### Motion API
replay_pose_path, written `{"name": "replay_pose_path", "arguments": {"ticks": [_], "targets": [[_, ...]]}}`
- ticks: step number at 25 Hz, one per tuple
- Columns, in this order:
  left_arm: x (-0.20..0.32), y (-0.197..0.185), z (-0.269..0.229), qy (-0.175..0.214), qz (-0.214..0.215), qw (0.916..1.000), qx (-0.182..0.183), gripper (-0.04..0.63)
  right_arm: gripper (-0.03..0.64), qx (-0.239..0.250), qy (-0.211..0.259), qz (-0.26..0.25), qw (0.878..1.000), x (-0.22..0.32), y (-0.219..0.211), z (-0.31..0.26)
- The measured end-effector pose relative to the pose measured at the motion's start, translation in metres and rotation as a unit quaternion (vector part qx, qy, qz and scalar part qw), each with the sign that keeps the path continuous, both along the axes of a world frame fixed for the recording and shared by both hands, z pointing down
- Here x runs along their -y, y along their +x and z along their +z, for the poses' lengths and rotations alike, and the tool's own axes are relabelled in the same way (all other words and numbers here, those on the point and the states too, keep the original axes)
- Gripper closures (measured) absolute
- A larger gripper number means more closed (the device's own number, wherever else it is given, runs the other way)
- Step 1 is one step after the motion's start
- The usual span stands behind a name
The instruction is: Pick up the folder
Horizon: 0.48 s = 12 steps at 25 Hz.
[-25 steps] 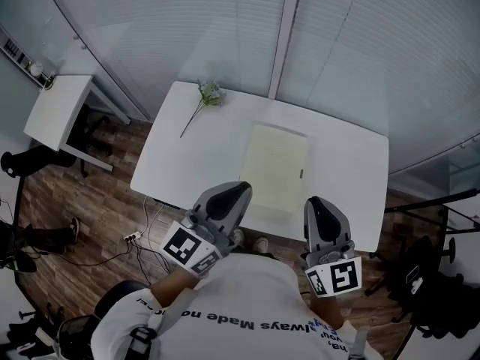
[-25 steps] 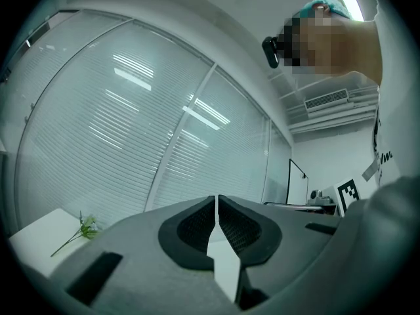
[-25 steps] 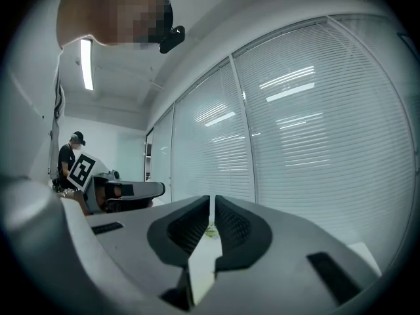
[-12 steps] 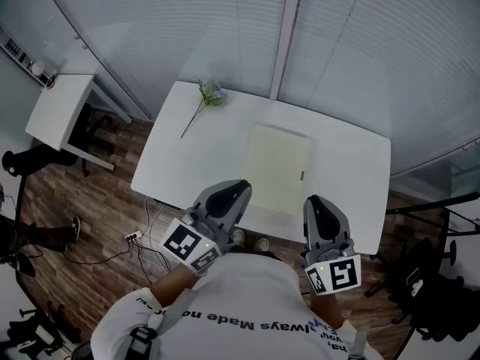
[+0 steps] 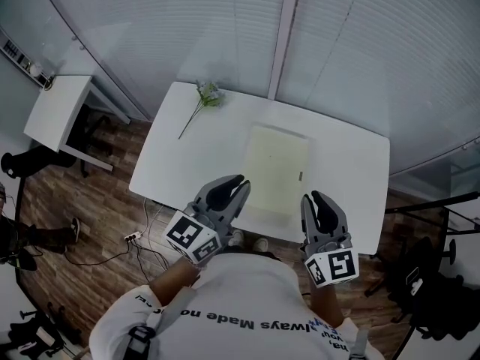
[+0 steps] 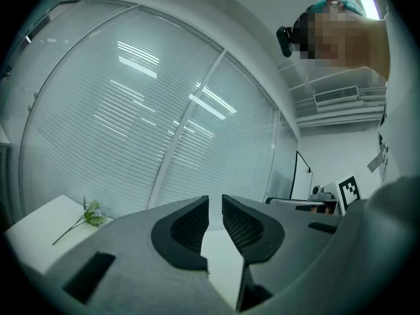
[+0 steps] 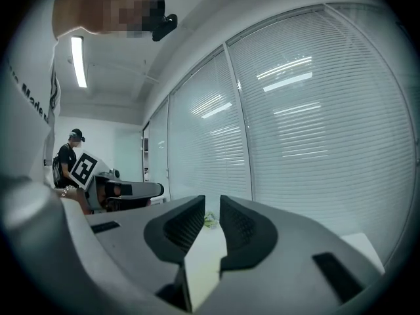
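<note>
left gripper (image 5: 240, 182) and right gripper (image 5: 313, 198) fingers have just cracked open, both empty; the folder (image 5: 277, 167) lies flat on the counter (image 5: 187, 152), so they could skid over its edge.

The folder (image 5: 276, 167) was a plain pale cream-yellow, with one small dark mark near its right edge. The table (image 5: 187, 156) under it was plain white. At the table's far left corner, the flower sprig (image 5: 208, 94) had green leaves, a thin green stem and whitish blossoms. The floor (image 5: 97, 201) was brown wood planking with darker streaks. The blinds (image 5: 187, 28) were pale grey-blue in fine horizontal slats. The person's shirt (image 5: 247, 291) was white with dark lettering.
</note>
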<state>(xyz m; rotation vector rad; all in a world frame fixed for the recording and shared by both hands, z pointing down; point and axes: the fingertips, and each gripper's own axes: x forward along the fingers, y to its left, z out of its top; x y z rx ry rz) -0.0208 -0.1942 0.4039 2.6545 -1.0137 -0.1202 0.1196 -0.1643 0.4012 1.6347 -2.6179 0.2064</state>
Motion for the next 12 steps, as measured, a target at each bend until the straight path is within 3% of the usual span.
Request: {"name": "replay_pose_path", "arguments": {"ticks": [12], "targets": [[0.018,-0.002,0.054,-0.062,0.000,0.9979,0.018,0.500,0.492,0.004,-0.060,0.009,0.998,0.013,0.012,0.062]]}}
